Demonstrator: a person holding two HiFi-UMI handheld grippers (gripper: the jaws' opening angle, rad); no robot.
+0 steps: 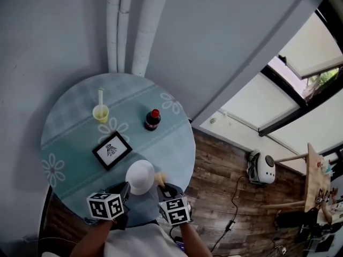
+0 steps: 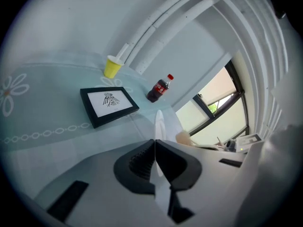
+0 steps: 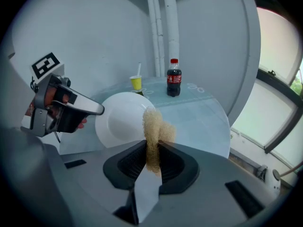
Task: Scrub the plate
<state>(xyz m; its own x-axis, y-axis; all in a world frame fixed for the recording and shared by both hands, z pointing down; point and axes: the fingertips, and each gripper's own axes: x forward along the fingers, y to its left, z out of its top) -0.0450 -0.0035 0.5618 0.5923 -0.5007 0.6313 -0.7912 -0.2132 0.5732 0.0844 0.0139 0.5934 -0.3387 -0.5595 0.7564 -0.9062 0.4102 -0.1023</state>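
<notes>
One plate point(image 1: 140, 176) above near edge of one table point(image 1: 69, 106), rim clamped in left gripper point(image 1: 126, 189), right gripper point(image 1: 163, 188) clenching one sponge point(image 1: 159, 179) beside it, one cola bottle point(image 1: 153, 119), one yellow cup point(image 1: 100, 113), one framed picture point(image 1: 112, 150)

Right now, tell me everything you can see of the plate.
The plate is white, round and glossy, with a shallow well and broad rim. It is held above the table, tilted, its rim clamped in the left gripper. The sponge in the right gripper is at its face; contact is unclear.
</notes>
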